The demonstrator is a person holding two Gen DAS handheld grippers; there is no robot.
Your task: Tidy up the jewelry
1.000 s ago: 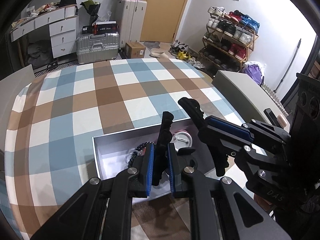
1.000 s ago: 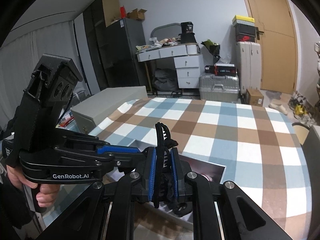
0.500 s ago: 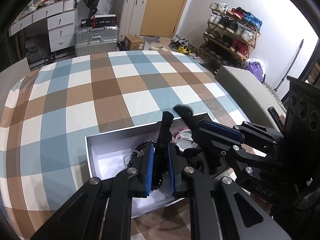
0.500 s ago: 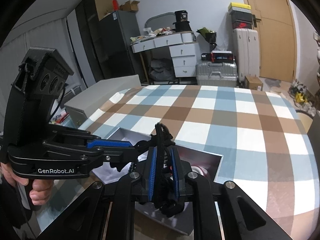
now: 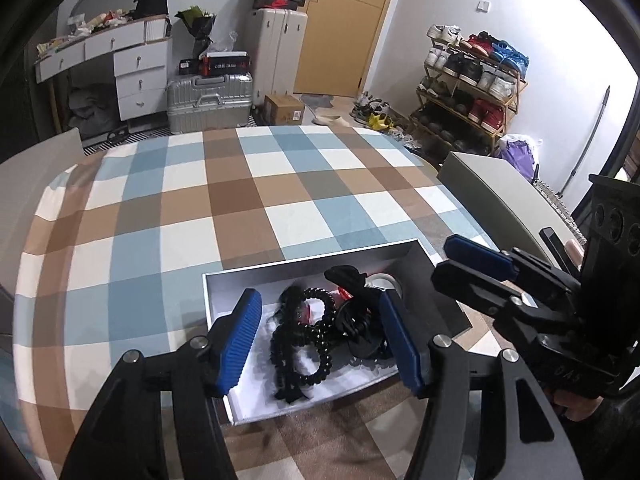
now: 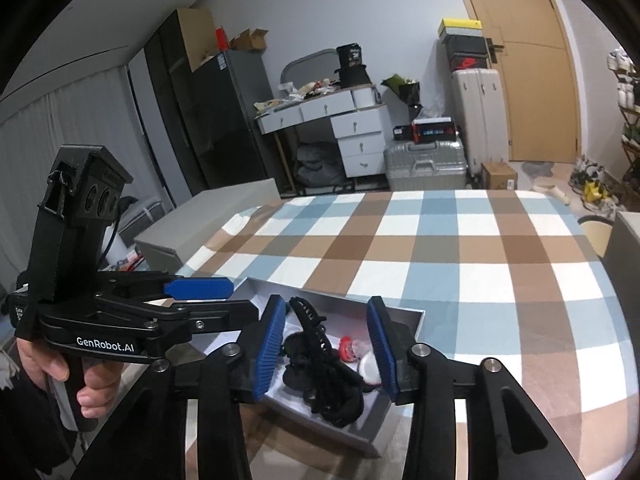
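Hovering both grippers over the shallow grey cardboard box (image 5: 308, 270) on the checked-cloth surface (image 5: 240, 200); I am reading this as the drop-off step. Left gripper (image 5: 320, 340) and right gripper (image 6: 326, 346) fingers are spread wide, gripping nothing. Glossy black beaded bracelets (image 5: 308, 344) and black plastic claw clip (image 6: 310, 324) are lying tangled inside. Next I am likely backing out.
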